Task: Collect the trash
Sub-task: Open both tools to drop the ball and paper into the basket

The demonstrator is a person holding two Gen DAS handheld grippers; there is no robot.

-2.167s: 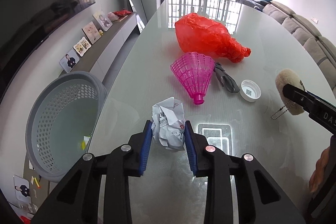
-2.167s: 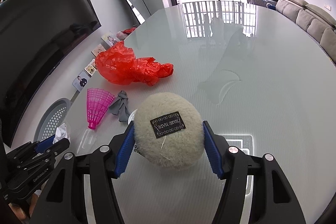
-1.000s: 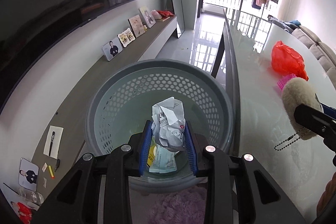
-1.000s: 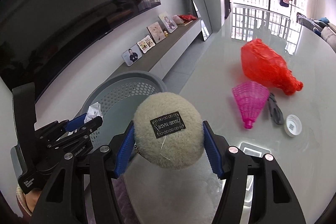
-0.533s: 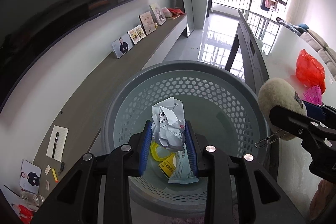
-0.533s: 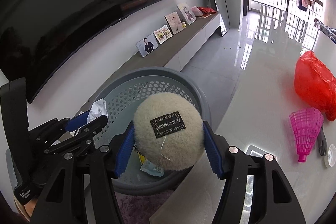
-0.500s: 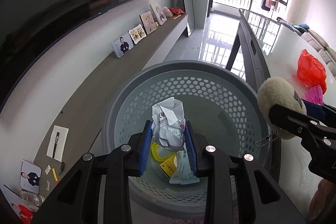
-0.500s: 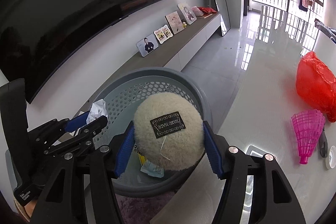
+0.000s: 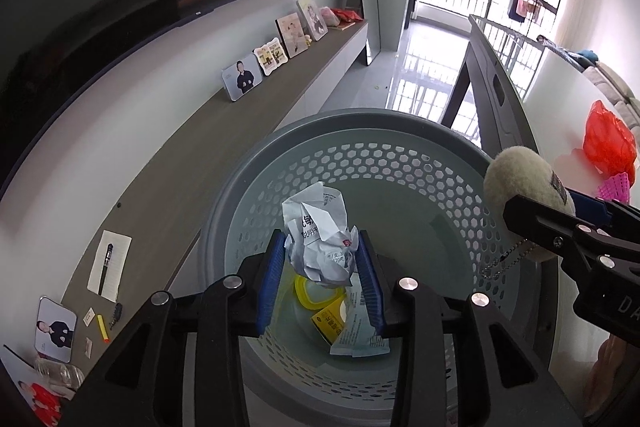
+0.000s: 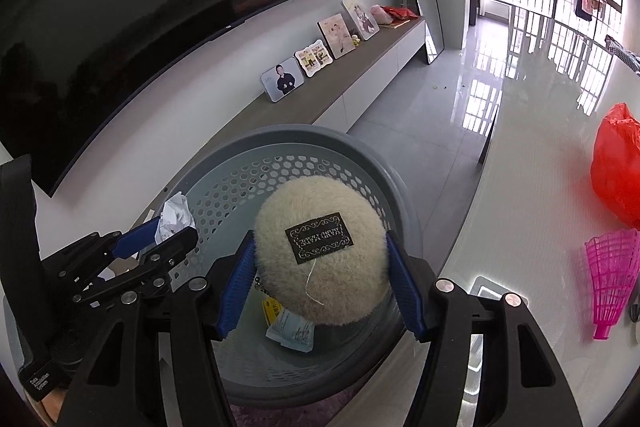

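Paper ball (image 9: 318, 233) is sitting between your left gripper (image 9: 320, 277) pads as its jaws are opening, directly above the grey basket (image 9: 400, 163) with wrappers lying below. Your right gripper (image 10: 320, 279) is clamping the fluffy pompom (image 10: 322, 251) over the same basket, beside the left one.

Both grippers tilted down, side by side

The left gripper (image 9: 320, 267) points steeply down with its jaws opening, the crumpled paper ball (image 9: 318, 235) between its blue pads (image 9: 268, 283). The right gripper (image 10: 322, 279) sits just beside it at about the same downward angle, blue pads (image 10: 404, 291) pressed on both sides of a fluffy pom-pom (image 10: 320, 251).
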